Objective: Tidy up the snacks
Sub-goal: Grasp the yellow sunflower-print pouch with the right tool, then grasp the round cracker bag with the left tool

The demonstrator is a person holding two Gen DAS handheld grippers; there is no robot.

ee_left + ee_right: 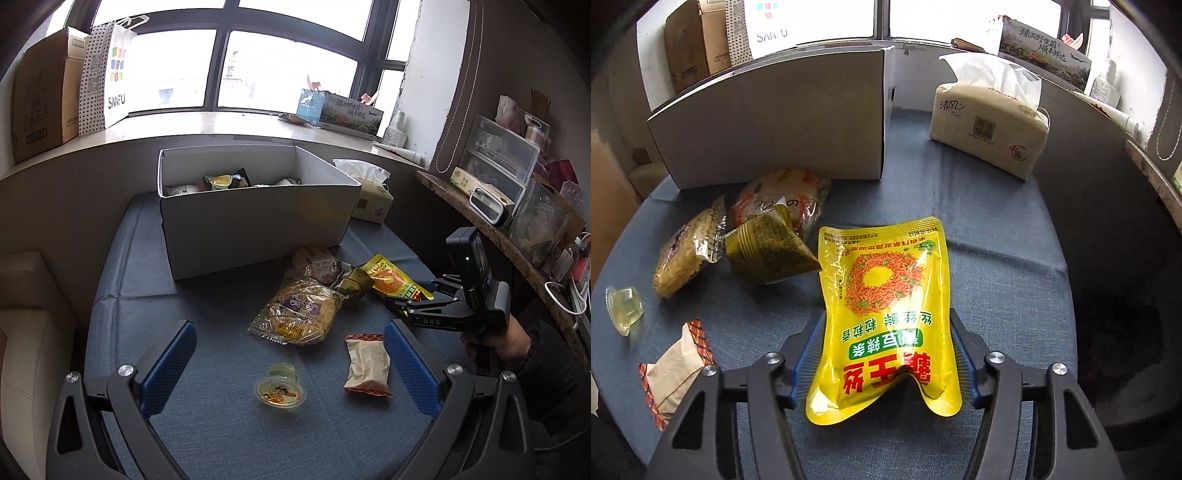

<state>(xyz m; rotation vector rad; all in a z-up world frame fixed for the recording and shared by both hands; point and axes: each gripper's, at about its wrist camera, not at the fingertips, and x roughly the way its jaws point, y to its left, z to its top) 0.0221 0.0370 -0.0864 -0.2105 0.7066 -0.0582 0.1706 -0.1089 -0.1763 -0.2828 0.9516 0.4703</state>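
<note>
My right gripper [886, 354] is shut on a yellow snack pouch [886, 295], which buckles between the blue pads; the gripper [410, 301] and pouch [393, 280] also show in the left wrist view. My left gripper [288, 358] is open and empty above a jelly cup [280, 391] and a white-and-orange packet [367, 363]. A white box [255, 218] with several snacks inside stands behind. Two bread packs [295, 314] [317, 266] and a green wrapped dumpling [354, 282] lie in front of it.
A tissue pack [990, 125] stands right of the box [775, 122] on the blue table [221, 424]. A cluttered shelf [517, 206] runs along the right. Cardboard boxes and a bag [107, 74] sit on the windowsill.
</note>
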